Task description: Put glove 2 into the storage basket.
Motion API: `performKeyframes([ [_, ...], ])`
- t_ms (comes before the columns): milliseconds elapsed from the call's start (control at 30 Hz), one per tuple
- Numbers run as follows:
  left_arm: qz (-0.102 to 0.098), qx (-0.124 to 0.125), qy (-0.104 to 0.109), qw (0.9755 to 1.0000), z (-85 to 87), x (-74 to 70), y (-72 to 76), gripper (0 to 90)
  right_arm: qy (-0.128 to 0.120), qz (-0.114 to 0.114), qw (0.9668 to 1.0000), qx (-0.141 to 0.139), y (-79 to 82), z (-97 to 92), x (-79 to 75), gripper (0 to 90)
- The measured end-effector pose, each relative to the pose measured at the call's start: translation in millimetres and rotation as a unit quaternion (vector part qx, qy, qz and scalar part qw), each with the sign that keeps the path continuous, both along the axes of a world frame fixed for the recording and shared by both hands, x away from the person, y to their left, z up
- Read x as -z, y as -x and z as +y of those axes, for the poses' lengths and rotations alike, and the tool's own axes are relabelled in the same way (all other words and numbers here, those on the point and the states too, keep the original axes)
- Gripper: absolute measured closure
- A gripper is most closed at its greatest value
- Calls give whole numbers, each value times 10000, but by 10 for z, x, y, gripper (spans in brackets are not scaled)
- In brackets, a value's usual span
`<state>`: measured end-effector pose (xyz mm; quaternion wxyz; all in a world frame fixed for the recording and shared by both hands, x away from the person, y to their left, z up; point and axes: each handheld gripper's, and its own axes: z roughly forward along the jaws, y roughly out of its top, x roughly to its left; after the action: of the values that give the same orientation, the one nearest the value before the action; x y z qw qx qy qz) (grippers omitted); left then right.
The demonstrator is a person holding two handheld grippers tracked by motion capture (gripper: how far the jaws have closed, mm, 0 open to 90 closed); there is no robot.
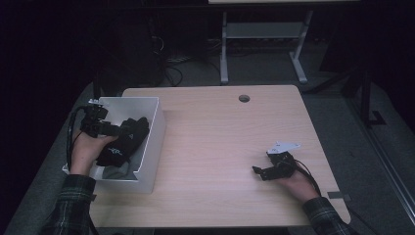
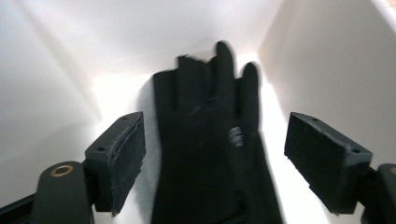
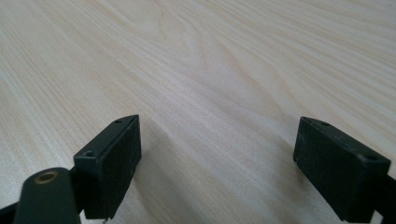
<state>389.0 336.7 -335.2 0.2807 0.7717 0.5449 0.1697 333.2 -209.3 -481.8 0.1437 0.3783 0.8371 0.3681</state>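
- At the left edge of the wooden table (image 1: pixel 220 142) stands a white bin (image 1: pixel 151 142), and the left gripper (image 1: pixel 115 130) hangs over its open top, borne by the person's left hand (image 1: pixel 88 152).
- Inside the bin lies a black glove (image 1: pixel 125 142). In the left gripper view the glove (image 2: pixel 210 149) rests on the bin floor (image 2: pixel 116 93), fingers pointing away from the camera, cuff toward it.
- Left gripper state: jaws stand wide apart. The pads (image 2: pixel 126 158) flank the glove on either side with clear white floor between each pad and the fabric; nothing is clamped.
- Key relation: the glove lies directly ahead of and below the left gripper (image 2: pixel 212 161), centred between the jaws. Its long axis runs along the gripper's line of sight, so the jaws straddle its width, not its length.
- The picture is slightly blurred at the glove's fingertips; whether a second glove lies beneath cannot be told.
- Judgement: the glove appears deposited in the bin, and the next move for this hand is probably a lift clear of the bin walls.
- To the right, well apart from the bin, the right gripper (image 1: pixel 264 171) rests low over bare tabletop. Its jaws are likewise spread wide (image 3: pixel 217 163), empty, with wood grain (image 3: pixel 210 70) between them.
- The left hand is by far the nearer to the glove.
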Motion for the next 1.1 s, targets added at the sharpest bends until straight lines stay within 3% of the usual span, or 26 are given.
performKeyframes([
  [233, -117, 315, 105, 9994, -221, -101, -19, 193, 1, 0, 10000, 2, 1, 0, 0, 150],
  [700, -299, 655, 316, 9969, -491, -233, -37, 192, 1, 3, 10000, 5, 2, 0, 0, 150],
  [1100, -413, 1092, 501, 9919, -836, -319, -16, 192, -2, 0, 10000, 4, 1, 0, 0, 149],
])
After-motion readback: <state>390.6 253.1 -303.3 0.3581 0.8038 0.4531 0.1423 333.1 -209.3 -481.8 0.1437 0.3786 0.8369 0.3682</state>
